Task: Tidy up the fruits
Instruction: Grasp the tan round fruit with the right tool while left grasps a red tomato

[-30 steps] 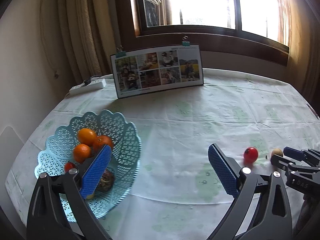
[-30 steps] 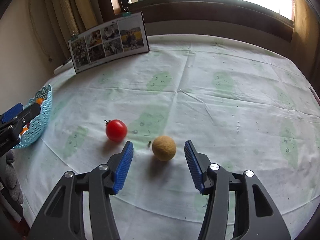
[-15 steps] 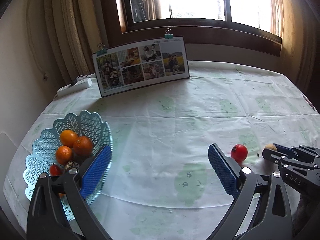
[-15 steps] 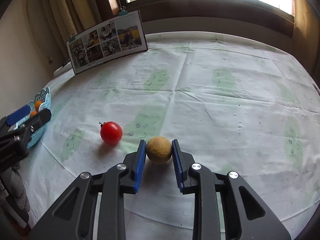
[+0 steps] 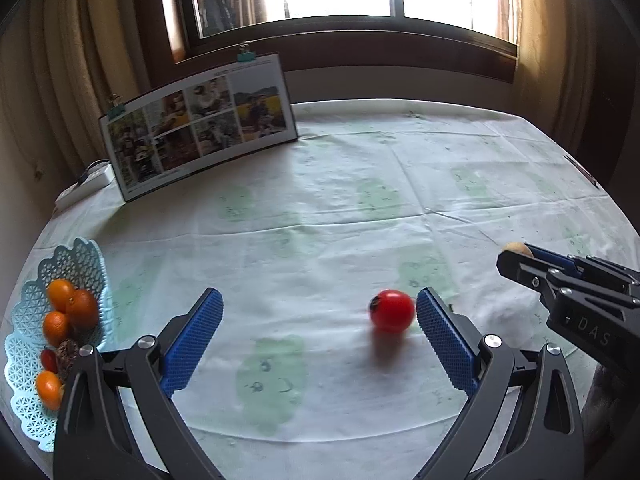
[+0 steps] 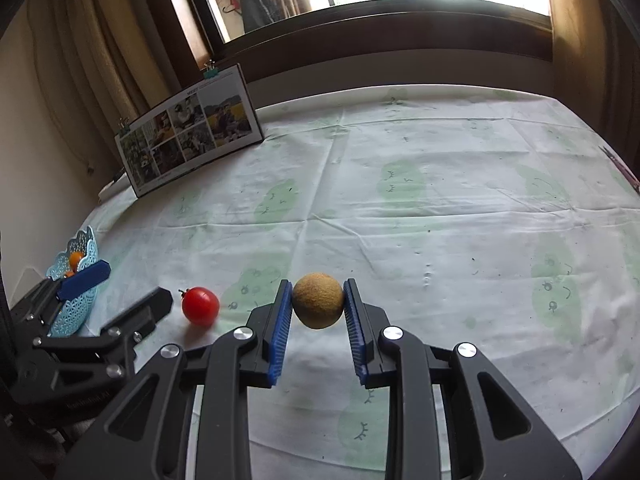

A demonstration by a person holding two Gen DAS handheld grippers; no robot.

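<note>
1. Right gripper (image 6: 317, 300) has its blue-padded jaws squeezed onto a round tan fruit (image 6: 317, 300), one pad on each side. Looks lifted a bit, there's a shadow on the cloth under it.
2. Red tomato (image 6: 200, 305) sits on the surface (image 6: 440, 208) just left of that, not touching anything.
3. Left gripper (image 6: 124, 292) pokes in from the left edge, jaws wide apart, one black tip near the tomato.
4. Light blue lacy basket (image 6: 76, 304) at far left behind it, with some orange fruit (image 6: 75, 257) inside.
5. Photo board (image 6: 190, 130) stands tilted at the back, clips on top.
</note>
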